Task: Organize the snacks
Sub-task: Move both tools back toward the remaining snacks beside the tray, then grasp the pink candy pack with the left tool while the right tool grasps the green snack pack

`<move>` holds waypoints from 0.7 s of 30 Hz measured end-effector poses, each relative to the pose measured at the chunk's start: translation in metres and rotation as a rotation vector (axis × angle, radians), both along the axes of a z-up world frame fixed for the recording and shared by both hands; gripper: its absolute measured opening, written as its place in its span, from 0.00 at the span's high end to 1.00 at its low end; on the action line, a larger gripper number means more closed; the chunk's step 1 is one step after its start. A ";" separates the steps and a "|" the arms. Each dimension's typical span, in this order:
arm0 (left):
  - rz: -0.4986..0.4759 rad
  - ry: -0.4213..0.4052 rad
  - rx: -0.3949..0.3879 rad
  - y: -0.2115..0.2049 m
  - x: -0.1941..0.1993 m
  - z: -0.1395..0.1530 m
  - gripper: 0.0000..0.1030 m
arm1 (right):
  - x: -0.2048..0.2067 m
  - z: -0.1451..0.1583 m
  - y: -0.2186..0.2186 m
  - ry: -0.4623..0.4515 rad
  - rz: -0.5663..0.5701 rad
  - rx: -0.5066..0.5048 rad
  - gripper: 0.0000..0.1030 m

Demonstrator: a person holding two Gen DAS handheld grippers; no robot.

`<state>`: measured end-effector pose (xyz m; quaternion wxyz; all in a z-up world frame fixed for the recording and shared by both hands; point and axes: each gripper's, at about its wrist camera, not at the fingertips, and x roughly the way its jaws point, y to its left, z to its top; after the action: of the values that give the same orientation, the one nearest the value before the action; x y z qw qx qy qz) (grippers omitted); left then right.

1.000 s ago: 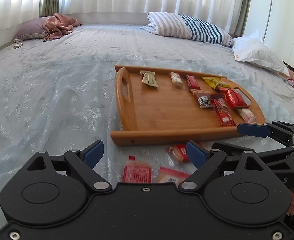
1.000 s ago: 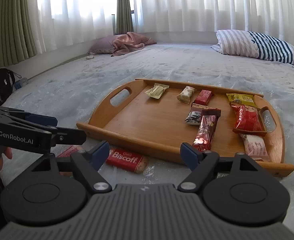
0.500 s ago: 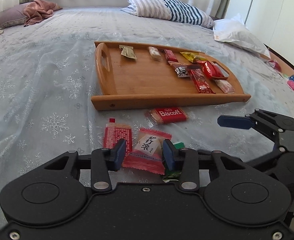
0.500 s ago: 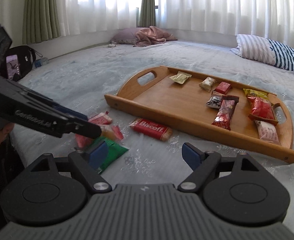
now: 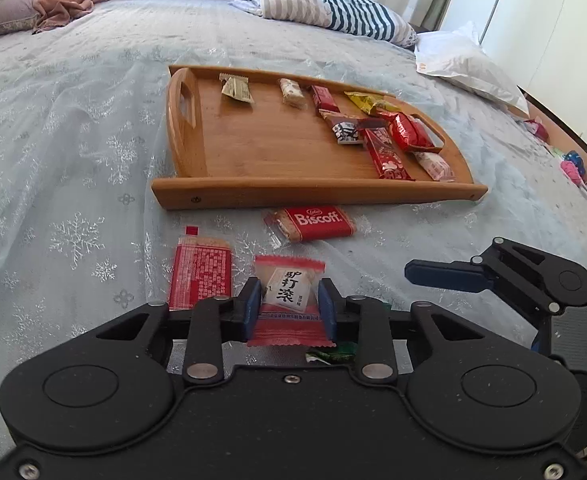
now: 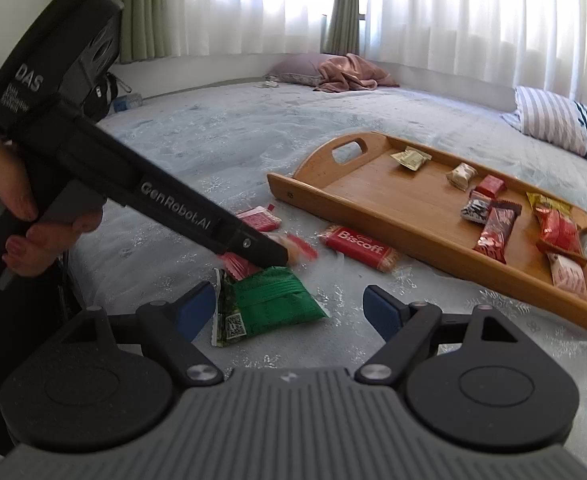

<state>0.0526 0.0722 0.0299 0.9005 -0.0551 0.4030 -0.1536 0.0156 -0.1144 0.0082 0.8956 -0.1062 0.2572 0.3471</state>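
While my left gripper (image 5: 289,312) is clamping the light, crinkly candy packet (image 5: 287,302) across its firmer middle on the bed (image 5: 73,160), short of the tray (image 5: 253,190), I am holding my right gripper (image 6: 289,308) wide open over the green pouch (image 6: 267,304).

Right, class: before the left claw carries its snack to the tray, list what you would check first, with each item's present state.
1. Left claw shut on the white-and-red snack: ok.
2. Snack lifted off the bedspread: cannot tell.
3. Bare space on the wooden tray for another snack: ok.
4. Biscoff packet lies between claw and tray, so pass above it: not ok.
5. Right claw open, green packet between its fingers: ok.
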 end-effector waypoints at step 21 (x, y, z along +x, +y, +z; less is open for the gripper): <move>0.020 0.043 0.005 -0.001 0.008 -0.008 0.70 | 0.001 -0.001 0.010 0.038 0.020 -0.043 0.39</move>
<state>0.0609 0.0709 0.0220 0.8934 -0.0600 0.4219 -0.1421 0.0165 -0.1041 0.0067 0.8845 -0.1217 0.2804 0.3525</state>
